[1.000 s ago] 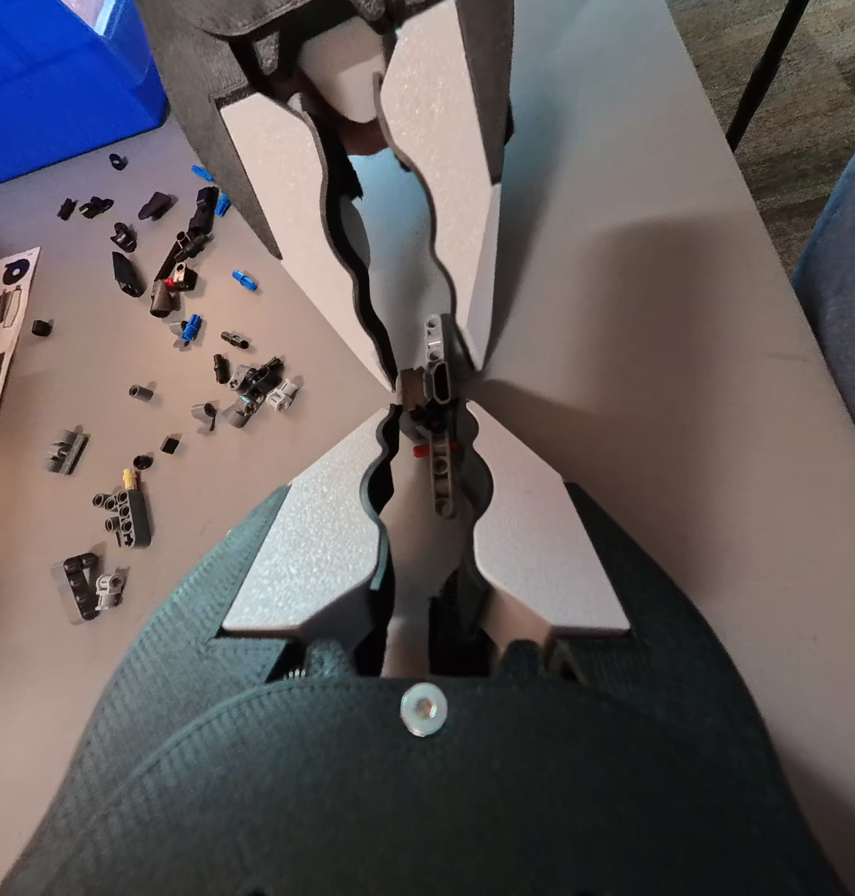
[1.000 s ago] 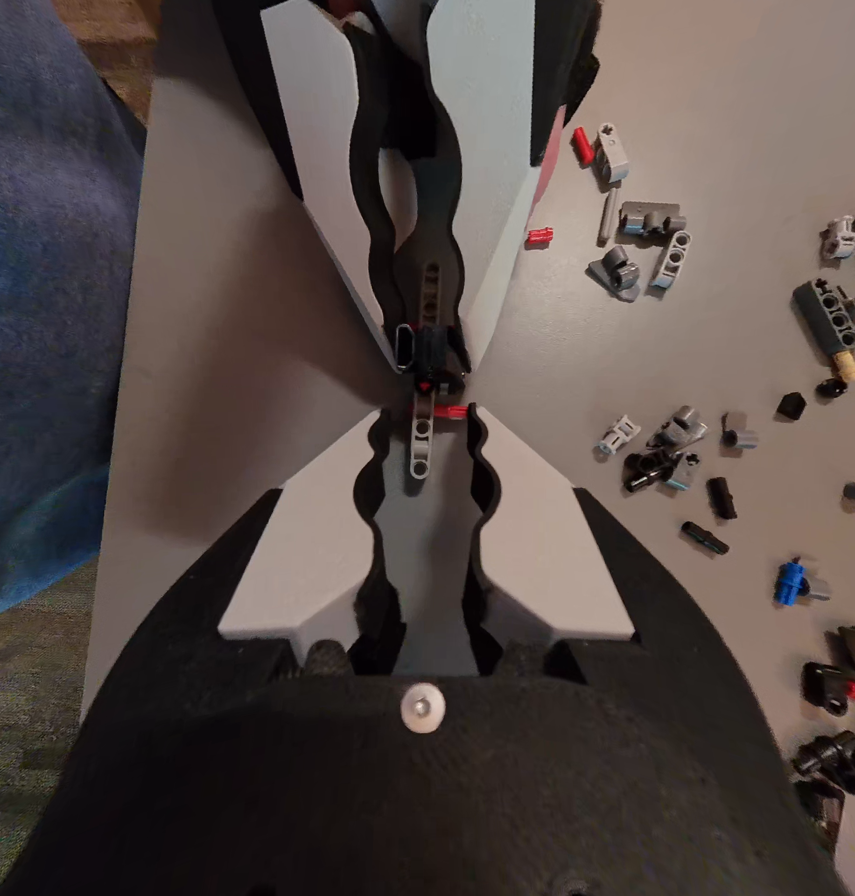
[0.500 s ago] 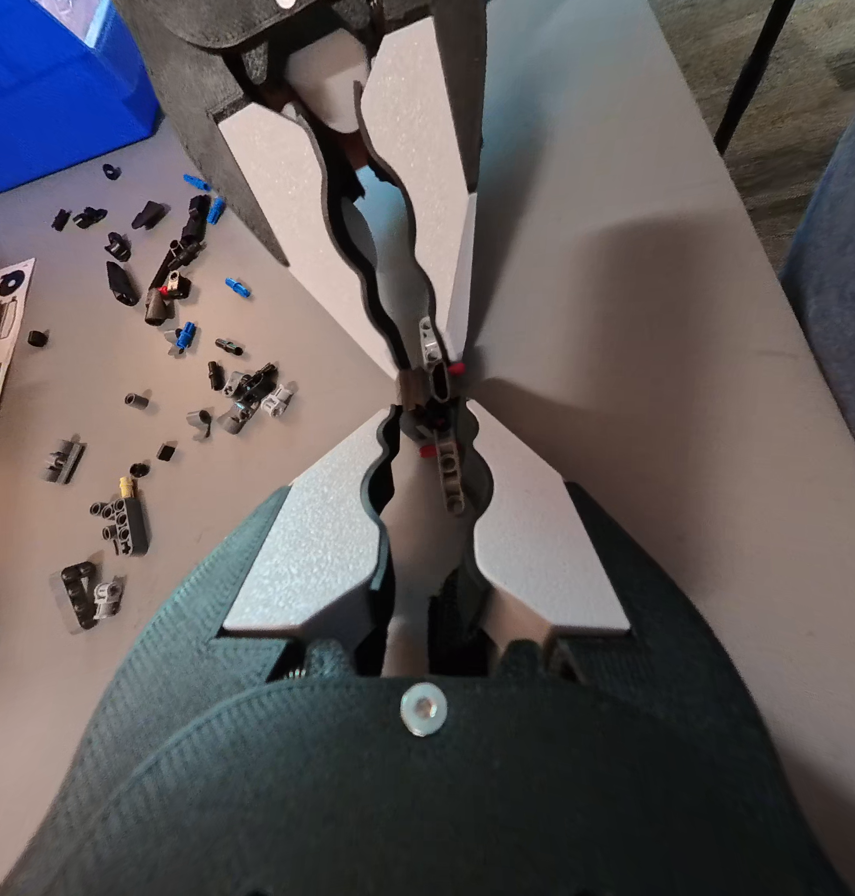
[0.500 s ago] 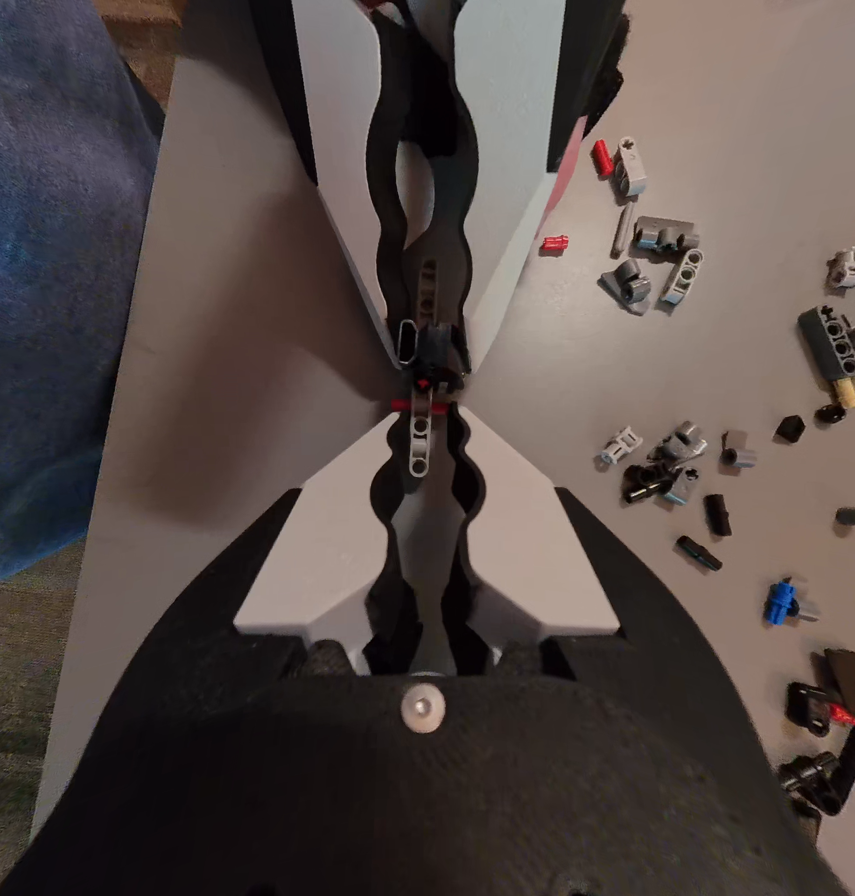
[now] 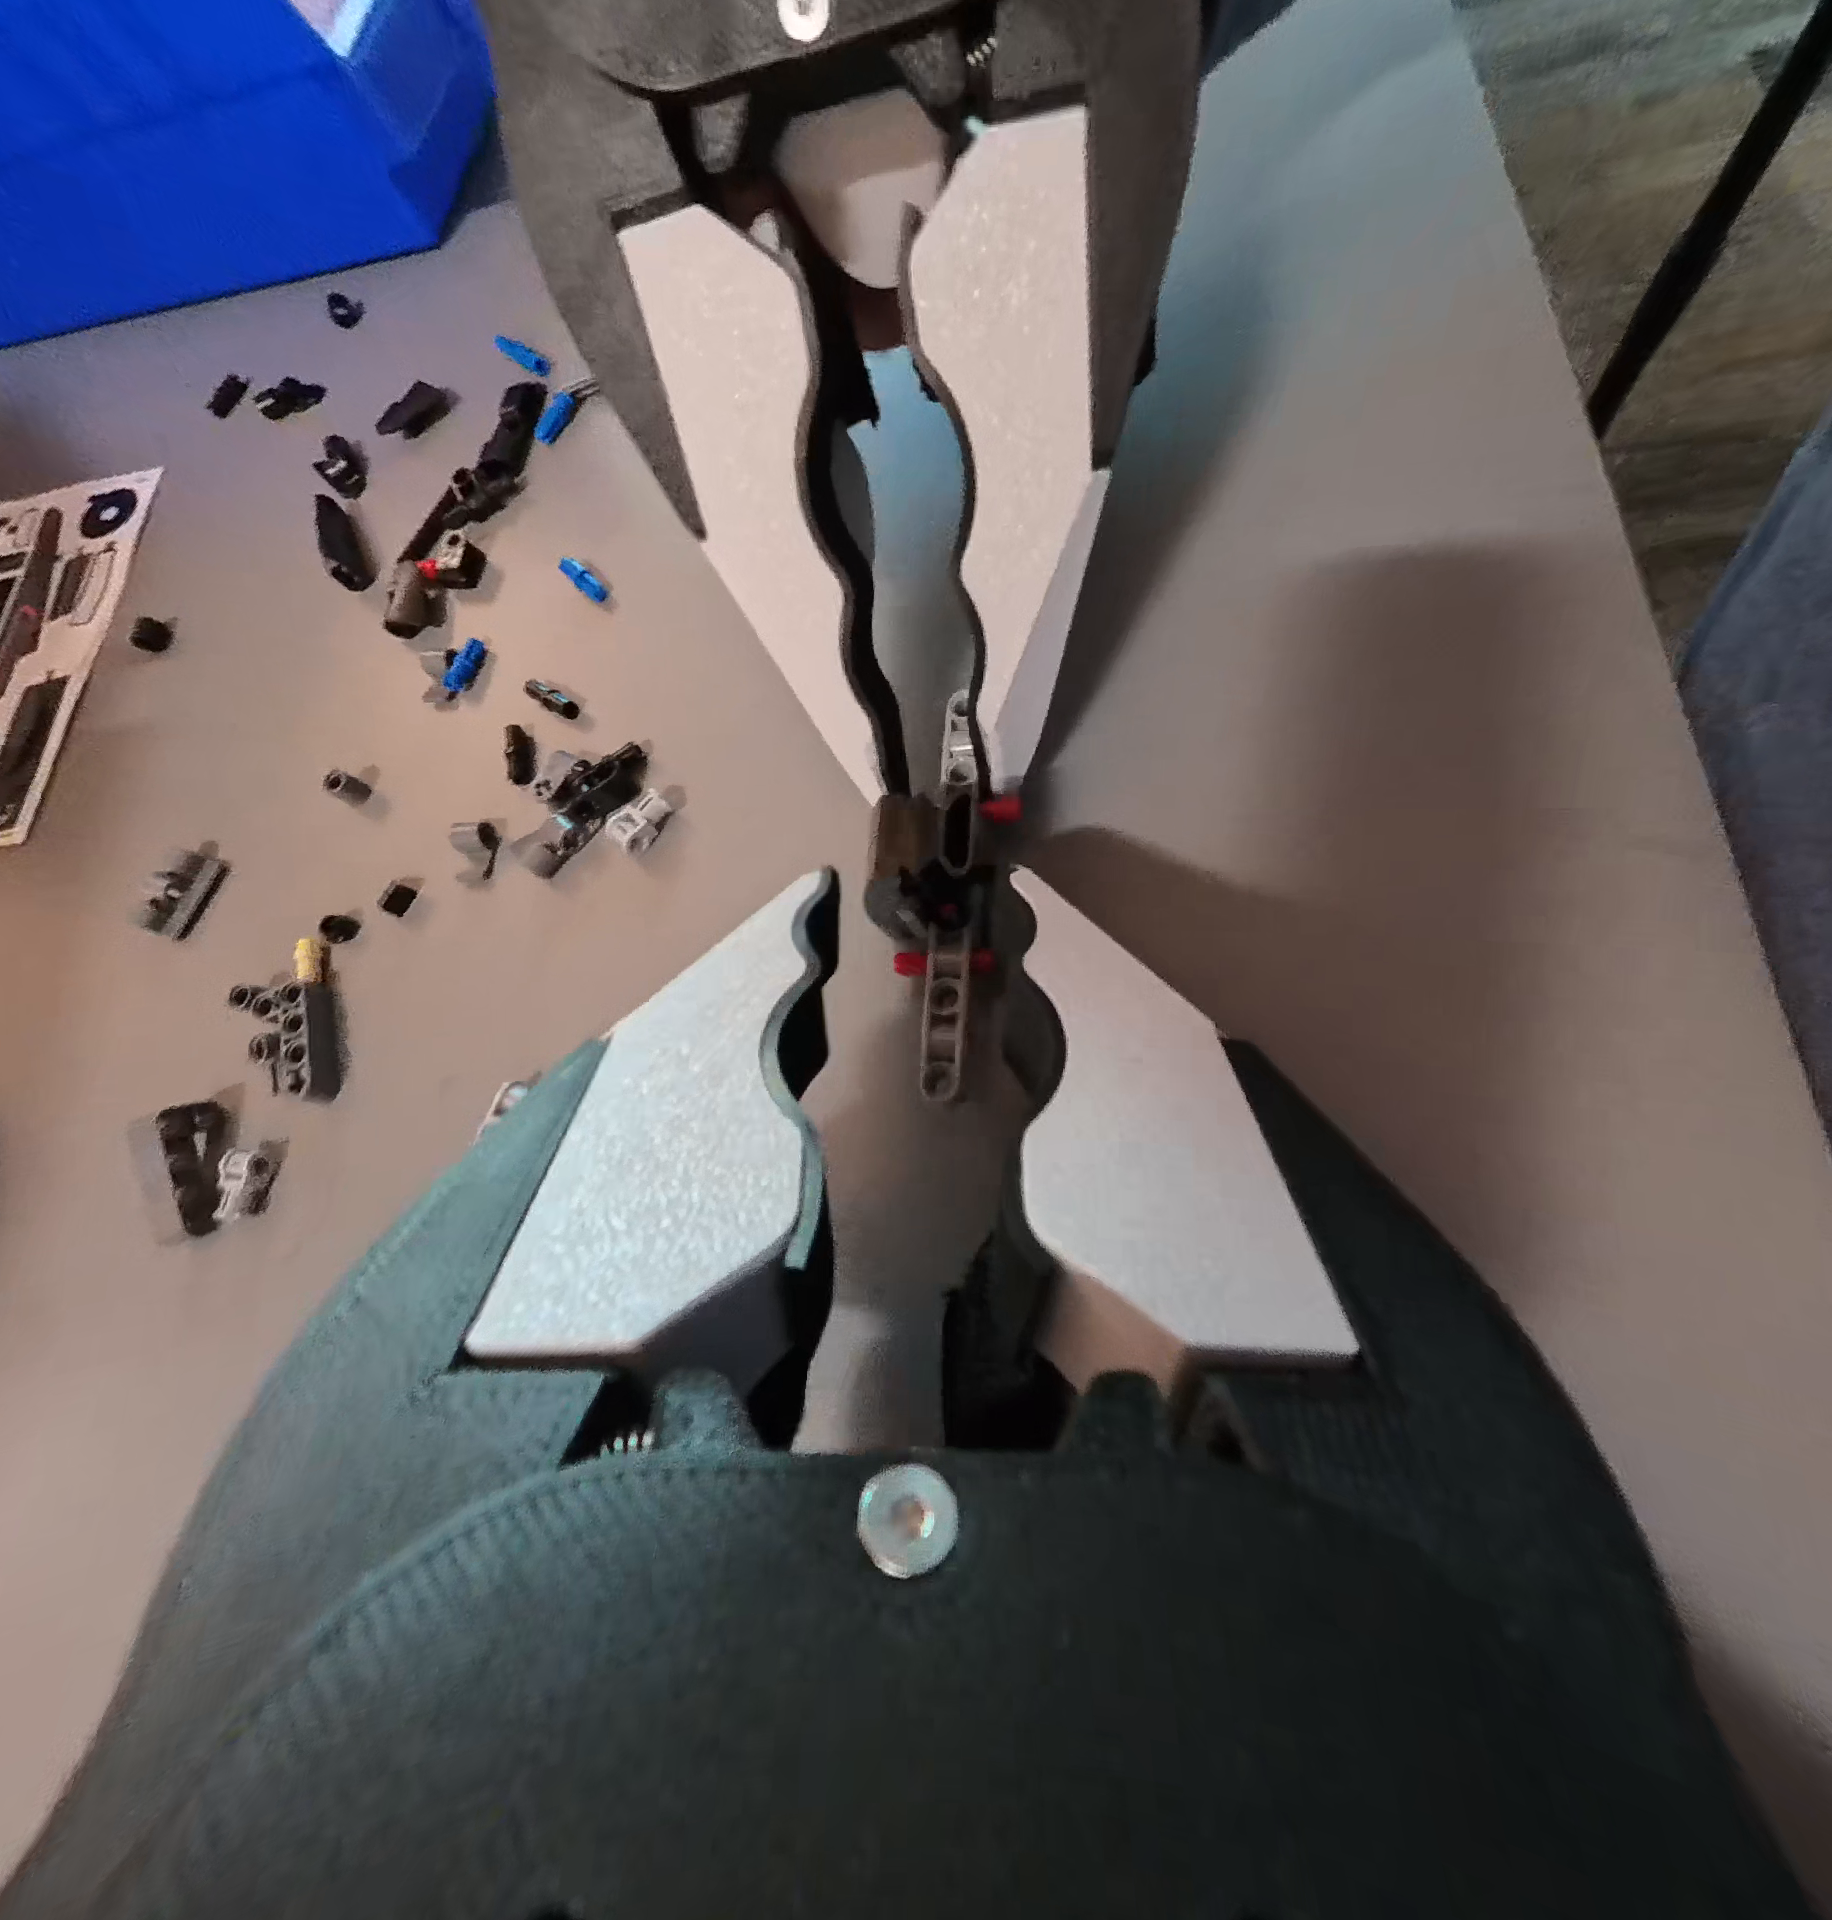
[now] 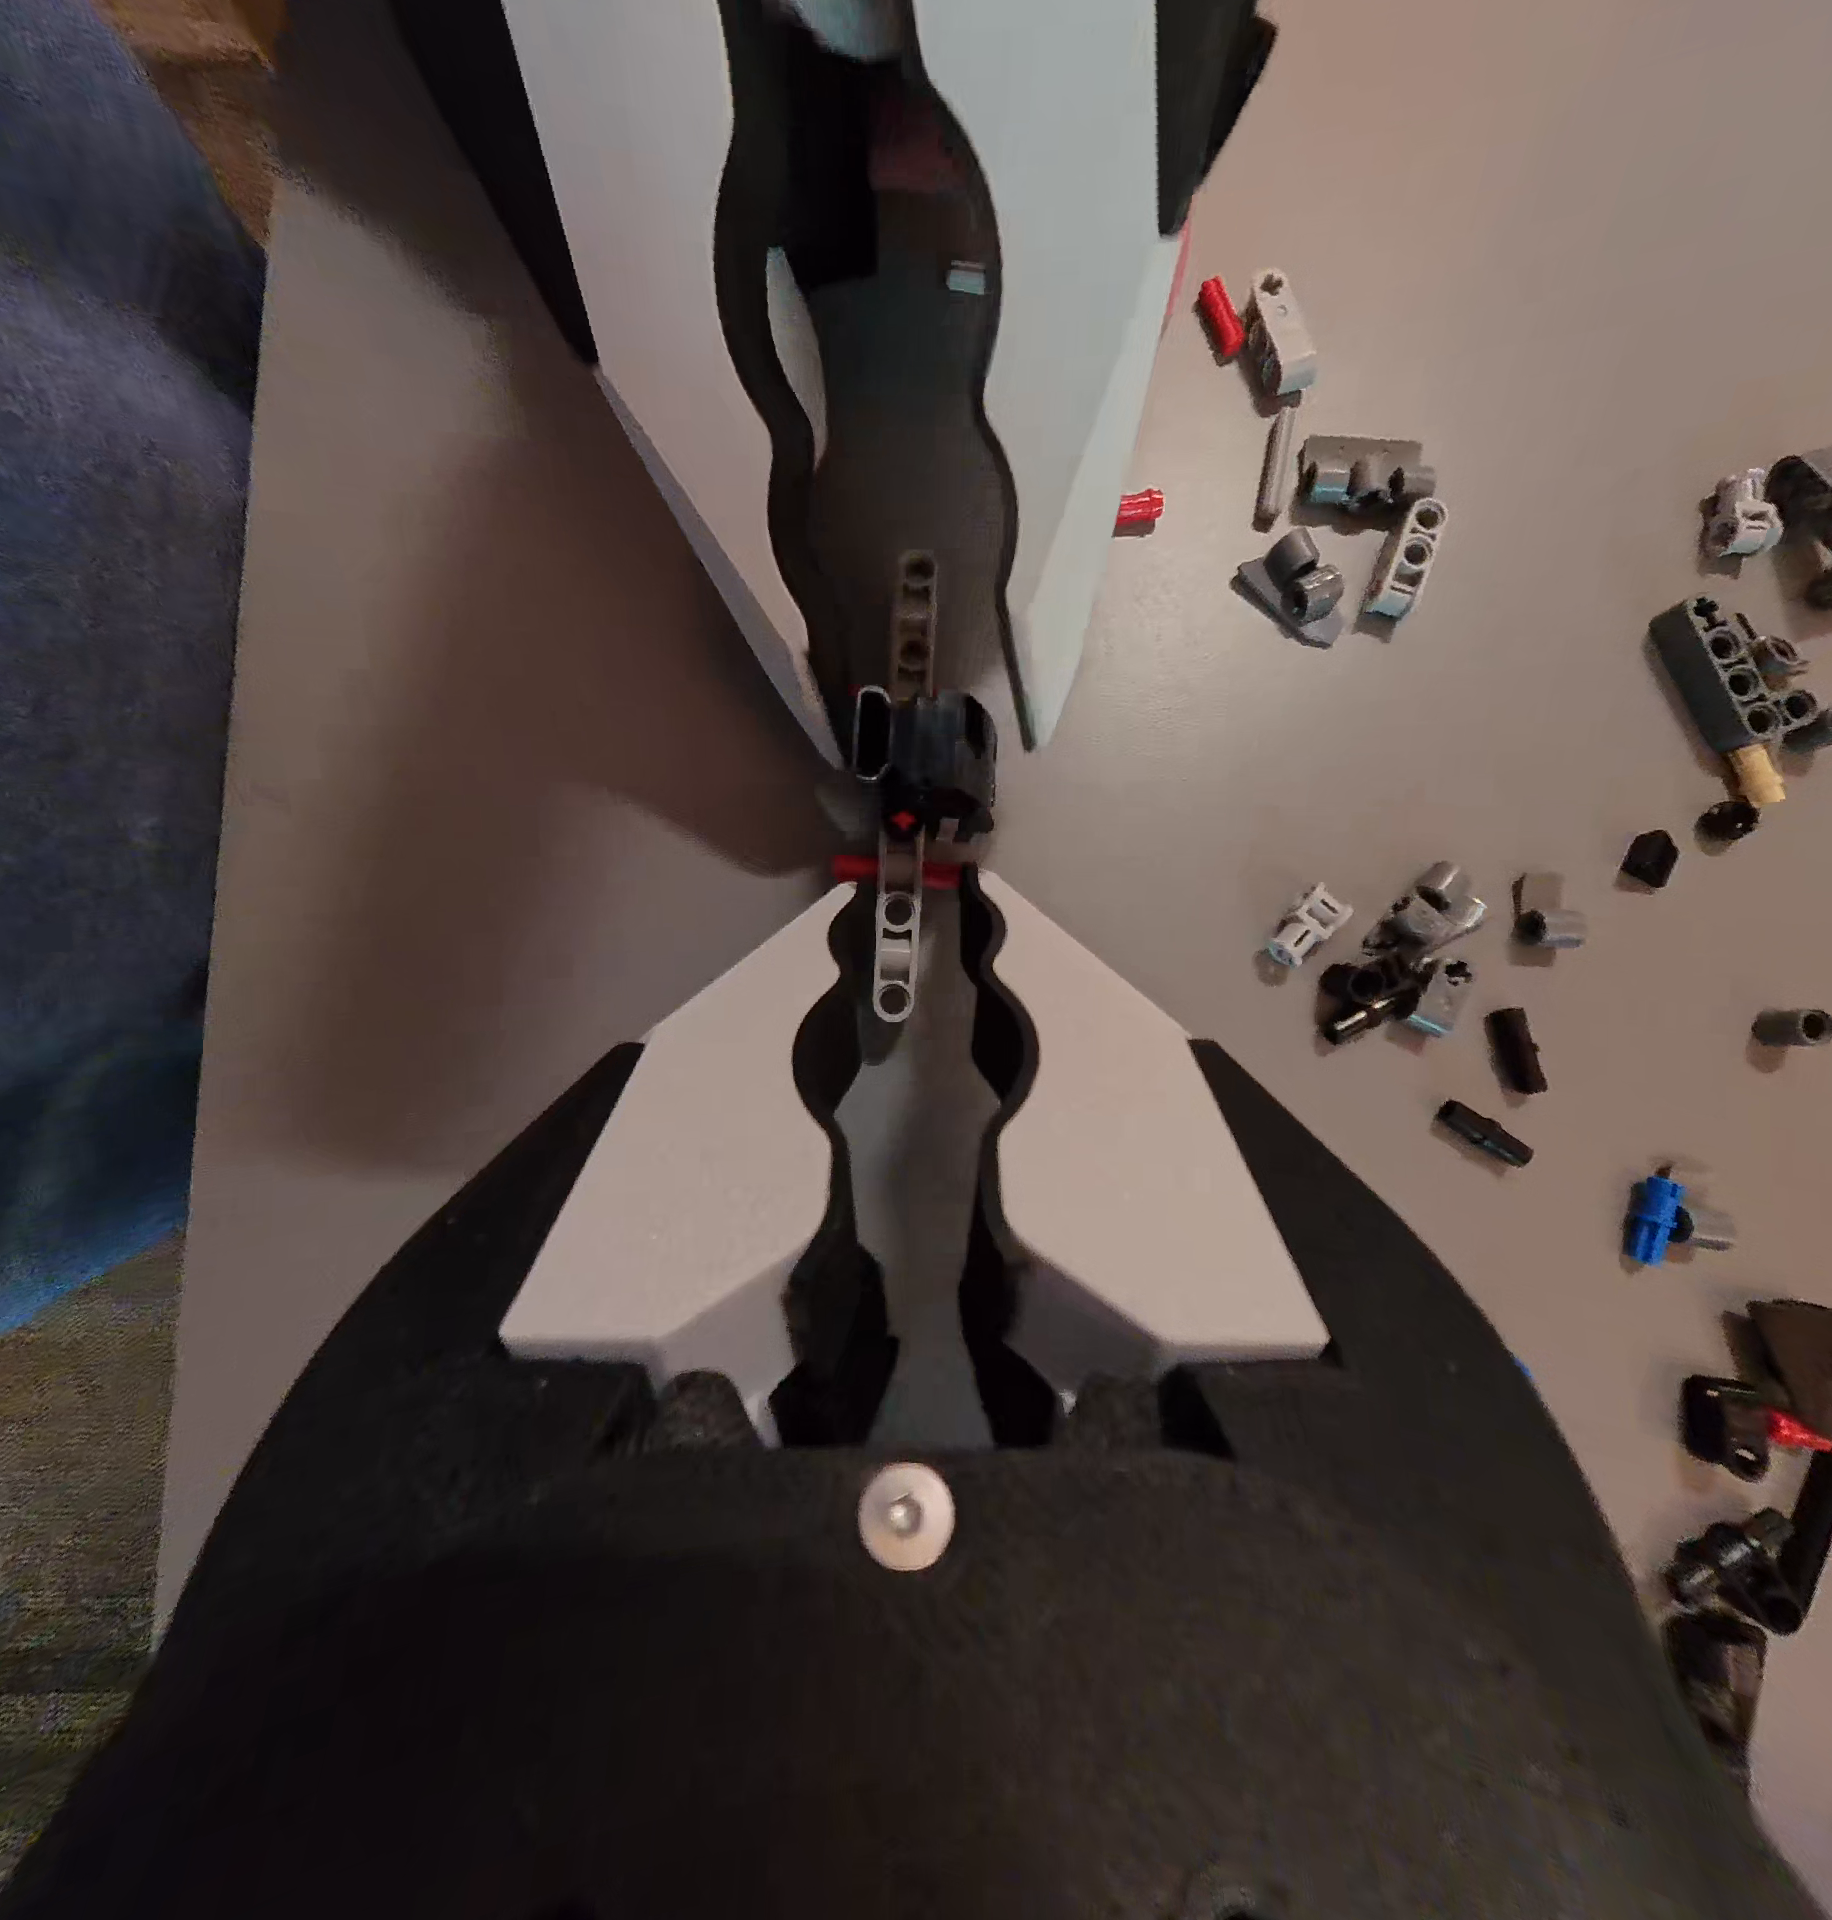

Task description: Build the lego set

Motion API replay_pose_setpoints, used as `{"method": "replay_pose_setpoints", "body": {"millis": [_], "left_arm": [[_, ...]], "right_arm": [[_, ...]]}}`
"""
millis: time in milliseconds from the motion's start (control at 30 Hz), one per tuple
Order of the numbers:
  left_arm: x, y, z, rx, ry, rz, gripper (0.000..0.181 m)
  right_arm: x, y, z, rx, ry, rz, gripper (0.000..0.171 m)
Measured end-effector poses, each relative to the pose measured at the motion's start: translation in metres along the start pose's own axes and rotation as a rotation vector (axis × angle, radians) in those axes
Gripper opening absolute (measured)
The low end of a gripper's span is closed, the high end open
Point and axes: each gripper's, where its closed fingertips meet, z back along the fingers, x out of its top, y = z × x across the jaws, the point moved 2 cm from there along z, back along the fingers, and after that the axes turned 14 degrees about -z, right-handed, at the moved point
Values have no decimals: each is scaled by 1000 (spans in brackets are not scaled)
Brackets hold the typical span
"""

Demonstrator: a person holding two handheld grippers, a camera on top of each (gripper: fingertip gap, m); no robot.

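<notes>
Tip to tip above the grey worktop [image 5: 1359, 935] near its edge, the right tool [image 6: 907, 894] pinches the small black-and-grey lego assembly [image 6: 917, 790] by its light grey beam. The left tool [image 5: 922, 904] stands parted, one finger [image 5: 1026, 925] touching the assembly, the other clear. Loose lego pieces [image 5: 579, 790] lie scattered toward the worktop's middle.

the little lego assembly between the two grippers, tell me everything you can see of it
The lego assembly is a small plastic build: a black blocky core with a dark oval ring at one side, a thin grey holed beam sticking out of each end, and short red pins crossing the beams. It hangs above the grey table, apart from the loose parts. The right gripper pinches one beam; the left gripper looks open, with only one finger beside the other beam.
</notes>
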Motion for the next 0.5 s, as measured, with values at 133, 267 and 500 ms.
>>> {"method": "replay_pose_setpoints", "body": {"millis": [133,267,500], "left_arm": [[0,6,13,52,1,54,33],[-2,11,28,103,5,101,36],[-10,23,55,165,-57,301,44]], "right_arm": [[4,-2,3,-31,-11,-12,13],[11,-3,6,-68,-23,-12,13],[33,-2,14,-166,-44,25,13]]}}
